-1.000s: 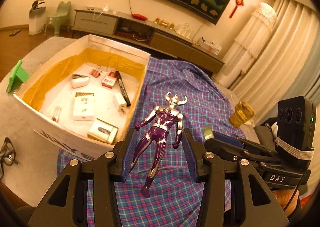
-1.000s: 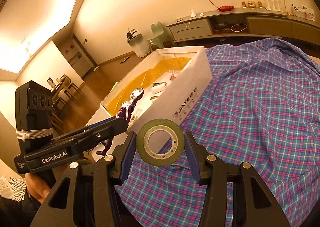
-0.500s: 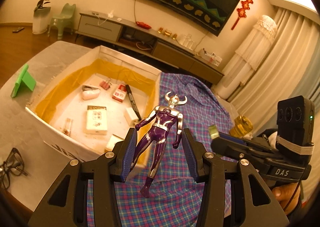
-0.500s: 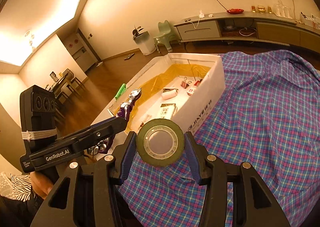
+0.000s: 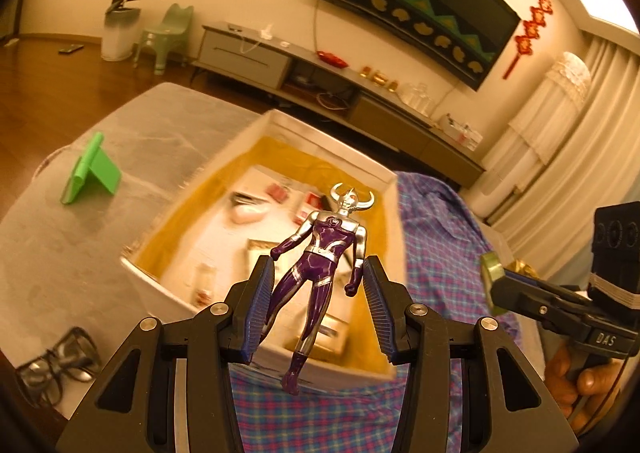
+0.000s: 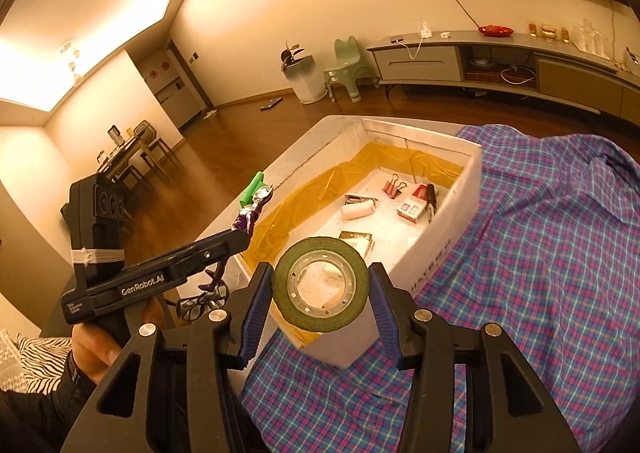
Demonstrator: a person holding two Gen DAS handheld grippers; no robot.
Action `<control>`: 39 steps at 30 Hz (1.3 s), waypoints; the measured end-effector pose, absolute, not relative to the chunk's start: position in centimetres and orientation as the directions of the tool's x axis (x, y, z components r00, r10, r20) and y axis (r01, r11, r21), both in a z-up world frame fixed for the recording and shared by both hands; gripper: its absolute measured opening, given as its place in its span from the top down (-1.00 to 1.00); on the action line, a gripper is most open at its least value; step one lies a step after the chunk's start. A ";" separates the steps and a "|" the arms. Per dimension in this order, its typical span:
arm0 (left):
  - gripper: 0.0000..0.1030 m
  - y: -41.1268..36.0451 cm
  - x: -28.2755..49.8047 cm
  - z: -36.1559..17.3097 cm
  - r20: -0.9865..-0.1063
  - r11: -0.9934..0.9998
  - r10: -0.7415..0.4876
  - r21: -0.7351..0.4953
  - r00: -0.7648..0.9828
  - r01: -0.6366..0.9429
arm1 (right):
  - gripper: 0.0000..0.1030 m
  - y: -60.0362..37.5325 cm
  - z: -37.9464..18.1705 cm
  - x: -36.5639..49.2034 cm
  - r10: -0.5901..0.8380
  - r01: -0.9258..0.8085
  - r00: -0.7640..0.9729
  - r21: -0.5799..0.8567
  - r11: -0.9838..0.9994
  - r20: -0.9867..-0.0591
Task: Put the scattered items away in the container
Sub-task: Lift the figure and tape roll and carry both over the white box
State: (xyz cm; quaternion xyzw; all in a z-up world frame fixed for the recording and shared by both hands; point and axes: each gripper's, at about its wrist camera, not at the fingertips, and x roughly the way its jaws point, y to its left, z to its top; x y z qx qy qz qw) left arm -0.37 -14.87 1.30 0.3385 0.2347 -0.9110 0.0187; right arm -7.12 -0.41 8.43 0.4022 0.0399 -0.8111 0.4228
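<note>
- The surface (image 5: 80,237) is the largest thing we see, grey on one side and covered by a checked cloth (image 6: 560,253) on the other; the cloth looks like the area the loose things get gathered from.
- The white box (image 6: 460,209) sits where the bare grey part meets the cloth, open at the top and lined yellow along its inner walls. We judge it to be the container, since small things already lie on its floor: a marker, a clip, a few packets.
- Our left gripper (image 5: 318,305) carries the toy figure (image 5: 320,265), its jaws pinching the figure at the legs so the horned head points forward. It hangs in the air above the near part of the box, which suits a drop straight down.
- Our right gripper (image 6: 320,295) is pressed onto the roll of tape (image 6: 320,283) across its outer rim, the hole facing us. The roll hovers above the box's near corner, touching nothing below.
- With both things over or at the edge of the box, we judge that what remains is to bring each well inside the walls and spread the jaws.
- A green stand (image 5: 90,173) and a pair of glasses (image 5: 56,367) lie on the bare grey part, outside the box.
</note>
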 end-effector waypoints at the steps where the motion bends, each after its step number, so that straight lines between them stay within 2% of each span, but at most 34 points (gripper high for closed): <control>1: 0.08 -15.4 -0.6 1.3 -0.629 -0.887 0.123 -0.416 -0.768 0.198 | 0.04 -0.7 8.3 -7.4 -0.649 0.714 -0.326 0.271 -0.645 -0.687; 6: 0.08 -16.9 -1.3 1.1 -0.642 -0.883 0.114 -0.416 -0.758 0.219 | 0.04 -2.5 7.9 -8.3 -0.632 0.719 -0.322 0.252 -0.648 -0.705; 22: 0.07 -18.9 -3.9 -0.5 -0.737 -0.923 0.011 -0.267 -0.676 0.277 | 0.03 -8.3 6.1 -11.5 -0.545 0.743 -0.305 0.163 -0.650 -0.781; 31: 0.07 -18.5 -5.9 -1.0 -0.766 -0.937 0.022 -0.239 -0.642 0.253 | 0.03 -11.0 4.3 -13.4 -0.491 0.735 -0.272 0.151 -0.661 -0.827; 39: 0.07 -17.6 -8.2 -2.2 -0.809 -0.945 0.064 -0.237 -0.585 0.225 | 0.03 -12.6 2.4 -16.2 -0.383 0.718 -0.278 0.074 -0.692 -0.881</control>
